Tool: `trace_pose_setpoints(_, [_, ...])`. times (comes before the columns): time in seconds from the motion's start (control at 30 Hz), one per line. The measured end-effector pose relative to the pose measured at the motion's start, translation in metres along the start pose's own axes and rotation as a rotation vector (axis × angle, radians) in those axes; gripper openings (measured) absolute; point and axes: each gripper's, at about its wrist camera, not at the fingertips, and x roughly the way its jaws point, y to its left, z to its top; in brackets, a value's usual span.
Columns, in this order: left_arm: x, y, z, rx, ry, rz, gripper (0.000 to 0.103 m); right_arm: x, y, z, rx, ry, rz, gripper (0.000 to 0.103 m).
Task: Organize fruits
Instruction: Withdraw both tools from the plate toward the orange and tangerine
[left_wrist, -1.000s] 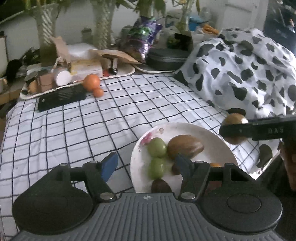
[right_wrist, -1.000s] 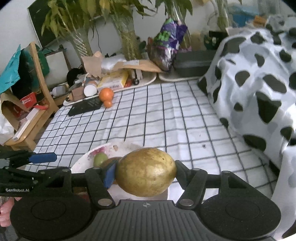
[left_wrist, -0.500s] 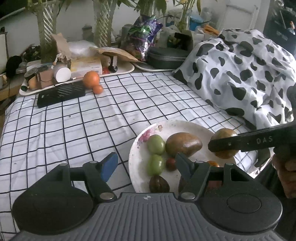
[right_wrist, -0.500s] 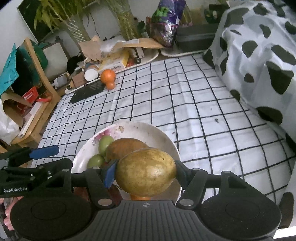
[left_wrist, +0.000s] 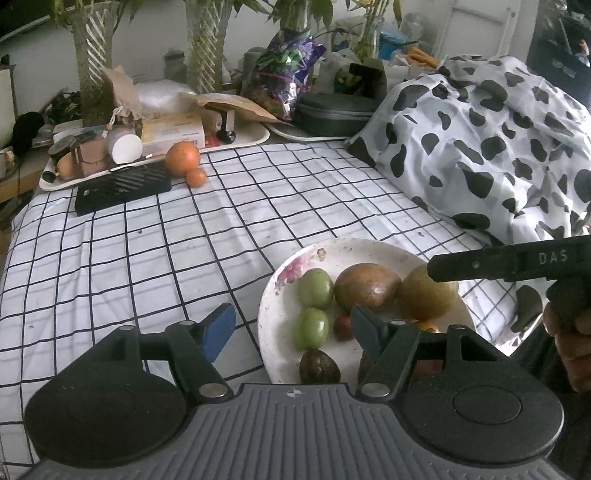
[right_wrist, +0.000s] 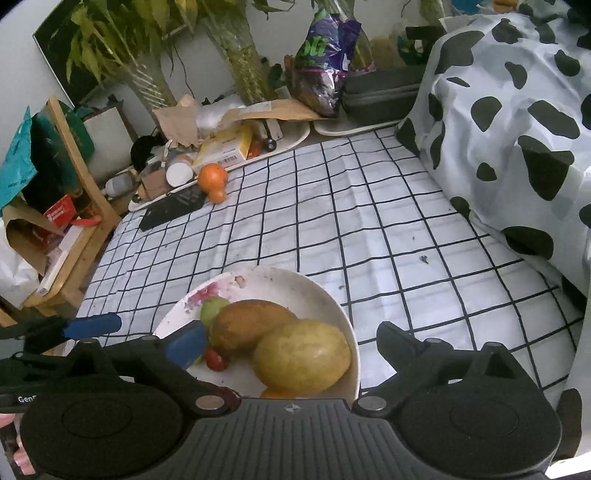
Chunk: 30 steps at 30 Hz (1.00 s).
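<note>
Hiding orange fruit (right_wrist: 280, 392) under mango (right_wrist: 303, 356) | right tongs (right_wrist: 291, 341) just opened wide, empty | left tongs (left_wrist: 293, 325) half-open

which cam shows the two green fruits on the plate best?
Left wrist: both green fruits lie fully visible on the plate. Right wrist shows only part of one, behind the brown fruit and a blue pad.

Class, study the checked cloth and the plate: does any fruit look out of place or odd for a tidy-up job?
Yes. Two oranges, a large one and a small one, sit on the checked cloth beside a black tray, far from the plate where the other fruit is gathered. Small dark crumbs also dot the cloth.
</note>
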Motion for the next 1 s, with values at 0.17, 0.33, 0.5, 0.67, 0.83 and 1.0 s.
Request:
trace_pose_setpoints(0.17, [0.000,0.000,0.000,0.000,-0.001,0.001,0.067,0.002,0.001,0.000,-0.015,0.002,-0.032,0.103])
trace_pose_setpoints(0.33, [0.001,0.002,0.002,0.001,-0.010,-0.001,0.067,0.006,0.003,-0.001,-0.031,0.012,-0.052,0.103])
trace_pose_setpoints(0.5, [0.002,0.007,0.003,-0.013,-0.011,-0.003,0.068,0.007,0.003,0.000,-0.041,0.011,-0.069,0.103])
trace_pose_setpoints(0.67, [0.004,0.011,0.008,-0.016,-0.017,0.001,0.068,0.007,0.006,0.002,-0.069,-0.010,-0.087,0.103])
trace_pose_setpoints(0.83, [0.008,0.014,0.015,-0.007,-0.024,0.011,0.068,0.010,0.013,0.007,-0.118,-0.037,-0.101,0.103])
trace_pose_setpoints(1.0, [0.014,0.017,0.024,0.028,-0.042,0.030,0.068,0.017,0.018,0.015,-0.165,-0.060,-0.123,0.103])
